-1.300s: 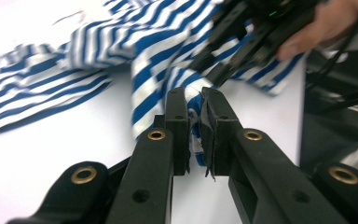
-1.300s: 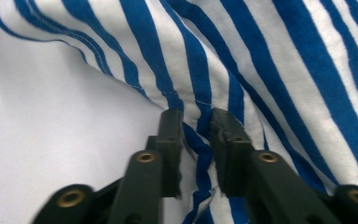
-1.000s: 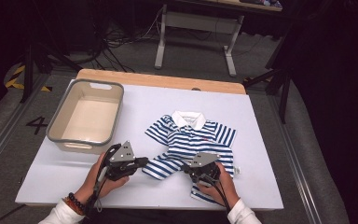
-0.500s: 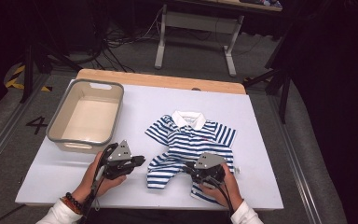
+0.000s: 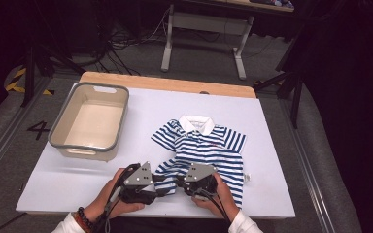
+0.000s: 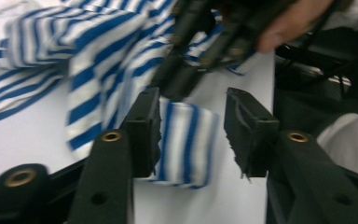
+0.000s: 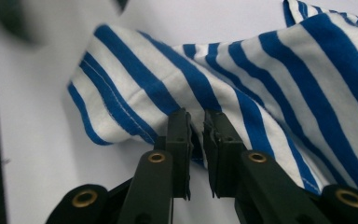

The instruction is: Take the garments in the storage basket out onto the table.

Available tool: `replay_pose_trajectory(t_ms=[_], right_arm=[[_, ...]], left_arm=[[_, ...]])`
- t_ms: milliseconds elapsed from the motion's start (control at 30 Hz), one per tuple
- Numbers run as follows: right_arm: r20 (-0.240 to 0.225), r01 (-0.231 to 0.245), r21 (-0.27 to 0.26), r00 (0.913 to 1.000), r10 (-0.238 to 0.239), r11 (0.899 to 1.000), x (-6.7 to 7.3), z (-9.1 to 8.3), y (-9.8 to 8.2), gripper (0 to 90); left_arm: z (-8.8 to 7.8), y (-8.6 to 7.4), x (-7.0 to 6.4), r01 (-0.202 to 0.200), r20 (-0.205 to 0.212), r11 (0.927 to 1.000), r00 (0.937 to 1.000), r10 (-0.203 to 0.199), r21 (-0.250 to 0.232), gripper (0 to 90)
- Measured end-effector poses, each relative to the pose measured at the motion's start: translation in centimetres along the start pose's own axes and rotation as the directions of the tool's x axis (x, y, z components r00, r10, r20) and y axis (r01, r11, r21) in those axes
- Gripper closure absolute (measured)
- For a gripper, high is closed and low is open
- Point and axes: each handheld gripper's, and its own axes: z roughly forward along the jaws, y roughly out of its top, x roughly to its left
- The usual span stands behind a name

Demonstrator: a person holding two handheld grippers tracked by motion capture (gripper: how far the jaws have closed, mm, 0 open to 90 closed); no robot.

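- A white table top (image 5: 272,126) is lying over a wooden board whose bare strip (image 5: 165,82) is showing along the far edge.
- The table is standing on a grey carpeted floor (image 5: 9,131); a metal rail is running along each side of it.
- The room beyond is sitting in darkness: a white-legged stand (image 5: 201,34), black cables and yellow-black hazard tape (image 5: 17,80) are showing there.
- A figure "4" (image 5: 39,129) is marked on the floor left of the table.
- A beige tub with a grey rim (image 5: 60,145) is sitting on the table's left part, nothing lying in it.
- A blue-and-white striped shirt (image 5: 204,145) with a white collar is lying face up in the table's middle, its lower hem reaching the near edge; a small red mark on the chest is too small to read.
- The left gripper (image 5: 167,180) is resting at the hem's left corner; its jaws have just been opening and are standing apart, a fold of striped cloth lying loose between them, touching one pad.
- The right gripper (image 5: 178,183) is sitting just beside it, its jaws nearly together and pinching a ridge of the shirt's hem (image 7: 196,135).
- Both hands are coming in from the near edge.
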Motion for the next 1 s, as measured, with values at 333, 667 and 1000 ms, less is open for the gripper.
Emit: replay_pose_trajectory(t_ms=[333,667,1000], right_arm=[[0.028,-0.046,-0.010,0.9985,0.047,0.999,-0.9,1.0,0.5,72.0],[-0.006,0.013,-0.023,0.9999,-0.013,1.000,0.4,-0.1,0.3,77.3],[-0.020,0.044,-0.015,0.9988,-0.045,0.999,1.1,1.2,0.6,65.8]], left_arm=[[1.8,-1.3,3.0,0.079,-0.162,0.9922,0.9847,-0.063,0.096,59.5],[2.5,-2.2,4.6,0.120,-0.149,0.9828,0.9838,-0.099,0.140,83.6],[2.6,-2.3,4.9,0.126,-0.140,0.9826,0.9844,-0.107,0.136,89.6]])
